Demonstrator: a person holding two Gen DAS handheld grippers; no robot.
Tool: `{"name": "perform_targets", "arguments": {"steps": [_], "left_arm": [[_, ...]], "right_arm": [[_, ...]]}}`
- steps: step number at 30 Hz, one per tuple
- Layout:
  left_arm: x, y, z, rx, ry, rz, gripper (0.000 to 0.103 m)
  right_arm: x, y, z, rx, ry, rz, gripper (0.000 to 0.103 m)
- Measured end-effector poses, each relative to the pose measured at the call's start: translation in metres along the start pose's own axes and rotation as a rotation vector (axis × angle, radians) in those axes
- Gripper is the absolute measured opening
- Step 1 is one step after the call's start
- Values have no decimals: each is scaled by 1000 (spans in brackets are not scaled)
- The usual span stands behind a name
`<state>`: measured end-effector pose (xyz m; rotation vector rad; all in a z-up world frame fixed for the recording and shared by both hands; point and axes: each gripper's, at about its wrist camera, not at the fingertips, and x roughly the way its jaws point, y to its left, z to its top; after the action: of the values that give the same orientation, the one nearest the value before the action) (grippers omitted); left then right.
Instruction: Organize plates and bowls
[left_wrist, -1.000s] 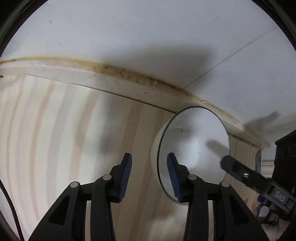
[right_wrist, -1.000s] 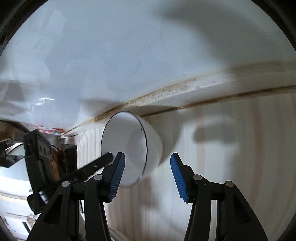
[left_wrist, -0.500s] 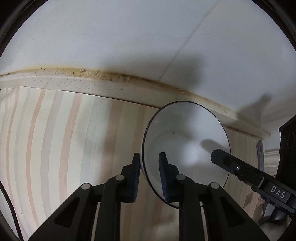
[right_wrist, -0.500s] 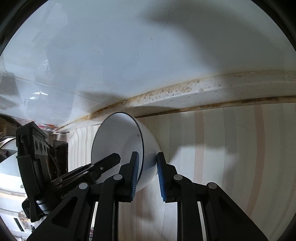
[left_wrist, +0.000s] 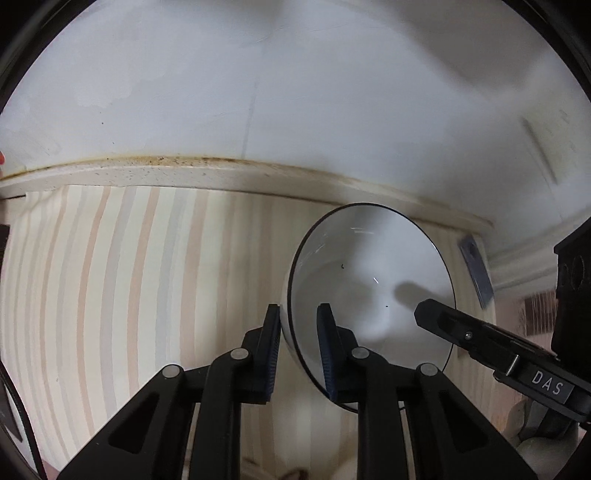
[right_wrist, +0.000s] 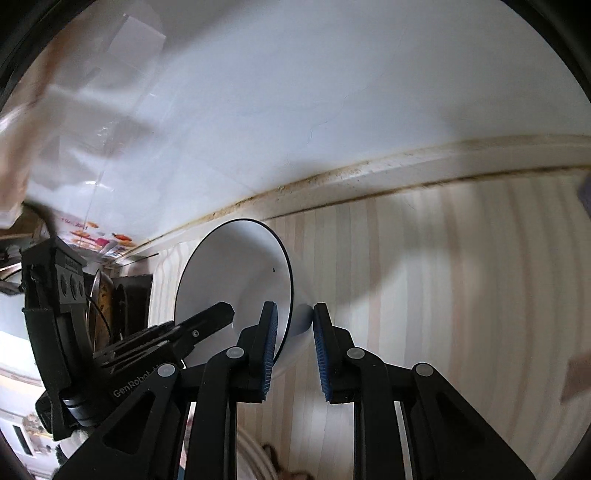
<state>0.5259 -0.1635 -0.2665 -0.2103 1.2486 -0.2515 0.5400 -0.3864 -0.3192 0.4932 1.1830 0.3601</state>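
**Two grippers, one bowl, both on the rim**

Holding a single white bowl between them, the two grippers each pinch an opposite side of its dark-edged rim. The left gripper has its blue pads clamped on the rim's near-left wall, one pad inside and one outside. The right gripper is clamped the same way on the far side, seen in its own view with the bowl tipped so its mouth faces left. The bowl looks to be lifted off the striped wooden counter, near the stained ledge under the white wall.

What could go wrong from here:
- The glazed rim is smooth and thin; if either hand tilts or pulls away from the other, the wall could slide out of the pads.
- With two rigid grips on one stiff bowl, any mismatch in travel puts a twisting load on the rim, which could chip it or pop one grip loose.
- If one grip fails, the bowl would swing on the other and could strike the counter or the ledge.

Count: one bowl, two grippers, no plates in view. Dark cookware sits at the left edge of the right wrist view, too cluttered to count.
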Motion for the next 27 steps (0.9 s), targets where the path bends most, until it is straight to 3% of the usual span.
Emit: {"name": "perform_targets", "arguments": {"steps": [11,16,27], "left_arm": [[-51,-40,-79,117,20,-35,18],[-65,-54,-116,167,33,-37,18],[-43,-69,-167,216,111,-57,18]], "right_arm": [[-81,5,-96,37,-65,-21,22],[-97,4,-141,58,-71,-32,22],[-112,-31,-219,151,-60,-46,22]]}}
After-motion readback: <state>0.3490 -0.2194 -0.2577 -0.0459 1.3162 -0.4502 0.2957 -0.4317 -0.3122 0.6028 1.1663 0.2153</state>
